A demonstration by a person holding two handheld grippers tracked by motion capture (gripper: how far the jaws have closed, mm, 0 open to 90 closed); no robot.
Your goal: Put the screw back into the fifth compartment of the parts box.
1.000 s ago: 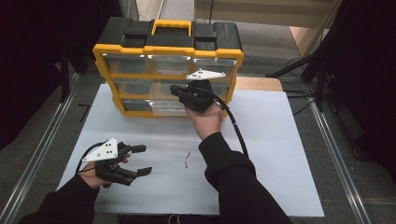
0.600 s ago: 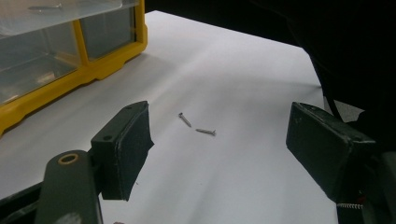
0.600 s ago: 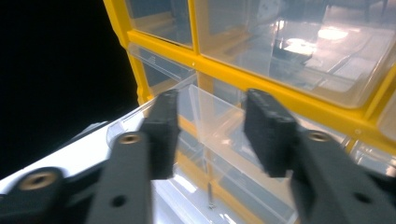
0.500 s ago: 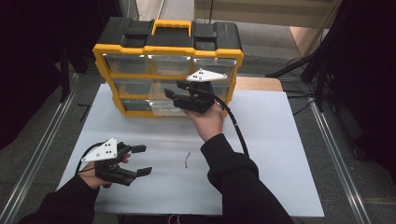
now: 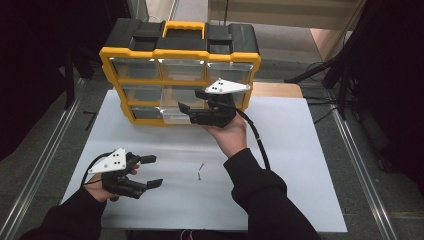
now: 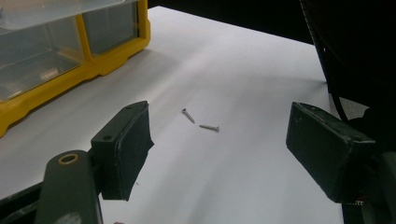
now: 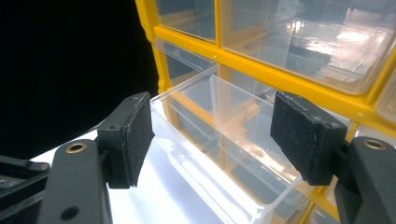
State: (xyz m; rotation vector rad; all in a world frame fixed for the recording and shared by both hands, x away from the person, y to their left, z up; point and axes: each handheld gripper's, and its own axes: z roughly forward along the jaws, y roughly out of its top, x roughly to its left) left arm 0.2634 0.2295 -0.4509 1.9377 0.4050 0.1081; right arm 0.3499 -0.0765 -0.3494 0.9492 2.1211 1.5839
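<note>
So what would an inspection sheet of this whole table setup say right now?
Surface: white sheet covering the table.
Job's things: yellow drawer organizer at the far edge, one clear drawer pulled out; two small screws lying loose on the sheet.
Clutter: nothing seen.
Grippers: right gripper at the pulled-out drawer, jaws just opened and apart, gripping nothing; left gripper open, low over the sheet, facing the screws.
Cables: black cable trailing from the right gripper.
Surroundings: dark curtains, metal rails along the table sides.
</note>
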